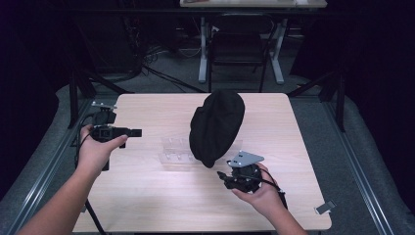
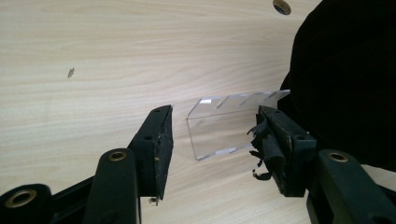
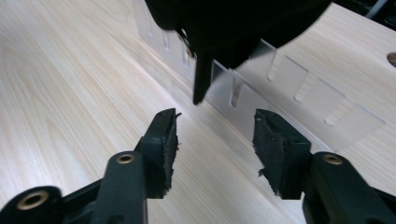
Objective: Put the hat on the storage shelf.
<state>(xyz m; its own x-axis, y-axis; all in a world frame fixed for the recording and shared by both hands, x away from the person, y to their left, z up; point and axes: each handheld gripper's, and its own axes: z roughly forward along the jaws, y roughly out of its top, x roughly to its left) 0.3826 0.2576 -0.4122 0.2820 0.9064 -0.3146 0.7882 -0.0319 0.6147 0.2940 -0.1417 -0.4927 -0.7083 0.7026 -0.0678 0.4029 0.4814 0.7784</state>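
Note:
A black cap (image 1: 218, 125) rests tilted on a clear acrylic stand (image 1: 176, 149) in the middle of the wooden table (image 1: 147, 196). At the table's left edge a hand holds my left gripper (image 1: 139, 132) level, pointing right toward the stand, well apart from it. In the left gripper view its jaws (image 2: 212, 144) stand open and empty, with the stand (image 2: 219, 126) ahead and the cap (image 2: 345, 79) at the right. My right gripper (image 1: 222, 177) sits just below the cap's near edge. Its jaws (image 3: 215, 140) are open with nothing between them, and the cap (image 3: 233, 28) hangs over the stand (image 3: 299, 79) just ahead.
A dark chair (image 1: 237, 46) stands beyond the table's far edge. A small grey clip (image 1: 325, 207) lies near the table's front right corner. Metal rails run along both sides of the table. A round hole (image 2: 281, 6) is cut in the tabletop.

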